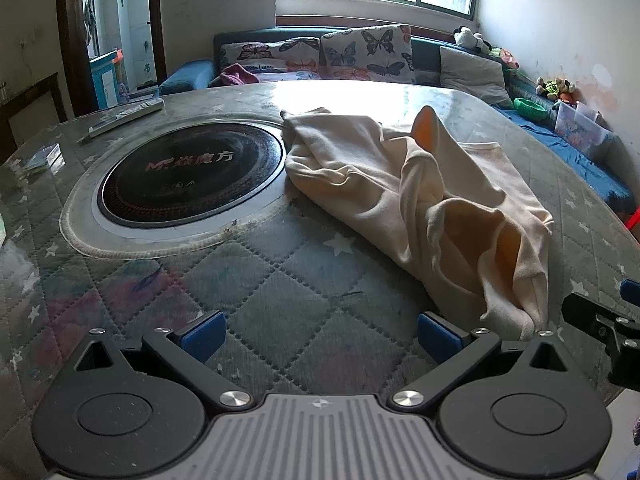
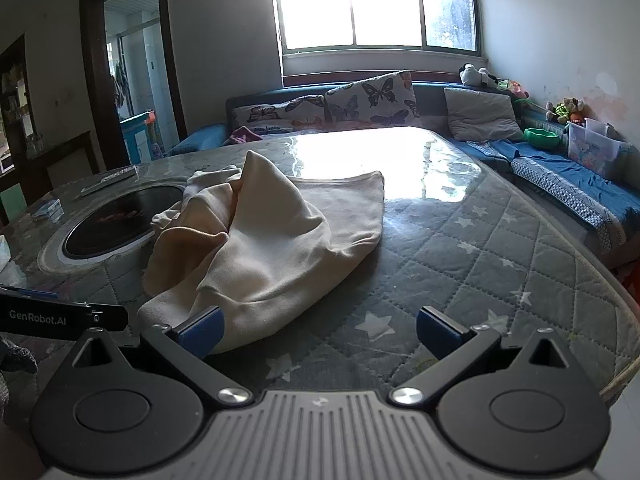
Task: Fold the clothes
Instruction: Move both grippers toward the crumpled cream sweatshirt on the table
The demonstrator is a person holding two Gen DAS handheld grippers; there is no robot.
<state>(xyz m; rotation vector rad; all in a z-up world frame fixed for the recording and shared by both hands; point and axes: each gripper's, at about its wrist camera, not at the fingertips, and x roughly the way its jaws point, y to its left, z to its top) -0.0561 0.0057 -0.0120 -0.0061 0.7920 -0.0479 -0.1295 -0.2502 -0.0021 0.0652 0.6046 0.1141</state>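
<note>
A crumpled cream garment (image 1: 404, 192) lies in a heap on the quilted grey table cover (image 1: 280, 280), one fold poking up. My left gripper (image 1: 320, 338) is open just above the cover, with the garment's near corner beside its right finger (image 1: 436, 338). In the right wrist view the same garment (image 2: 272, 240) spreads ahead and to the left. My right gripper (image 2: 318, 332) is open too, its left finger (image 2: 202, 330) right at the cloth's near edge. Nothing sits between either pair of fingers.
A round black induction cooktop (image 1: 192, 176) is set into the table left of the garment. A remote (image 1: 124, 116) and a small box (image 1: 44, 156) lie at the far left. A blue sofa with butterfly cushions (image 2: 360, 100) runs behind and along the right.
</note>
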